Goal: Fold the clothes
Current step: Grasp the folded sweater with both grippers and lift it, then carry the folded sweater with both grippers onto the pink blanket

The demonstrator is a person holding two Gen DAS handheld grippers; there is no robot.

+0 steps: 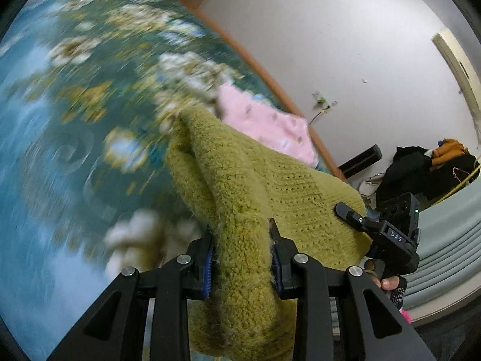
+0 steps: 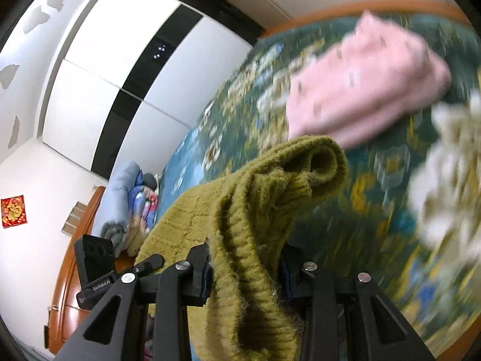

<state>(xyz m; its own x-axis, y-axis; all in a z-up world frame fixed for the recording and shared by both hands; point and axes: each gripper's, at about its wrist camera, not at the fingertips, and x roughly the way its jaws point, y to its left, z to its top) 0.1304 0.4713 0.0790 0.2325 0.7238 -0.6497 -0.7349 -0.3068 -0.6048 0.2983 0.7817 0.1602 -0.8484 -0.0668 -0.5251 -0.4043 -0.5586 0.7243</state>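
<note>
Olive-green knit sweater (image 1: 240, 186), lifted above the bed, spans both of my claws. My left gripper (image 1: 243, 258) is clamped on a thick bunch of the fuzzy knit, which fills the space between its blue-padded fingers (image 1: 209, 267) and hangs down below them. From there the fabric runs forward and to the right, toward my right gripper (image 1: 372, 225), seen in the left wrist view pinching the far edge of the same garment.

In the right wrist view, my right gripper (image 2: 245, 270) is likewise closed on the sweater (image 2: 255, 216): a ribbed fold is pressed between the fingers, and a rolled ribbed opening (image 2: 318, 162) curls just ahead of them. My left gripper (image 2: 99, 267) appears at lower left, beside the flat stretch of knit.

Under the sweater lies the bedspread (image 1: 75, 120), teal with white and yellow flowers, blurred by motion. A folded pink garment (image 2: 366, 90) rests on it near the orange wooden edge of the bed (image 1: 261, 69), beyond the sweater and apart from it.
</note>
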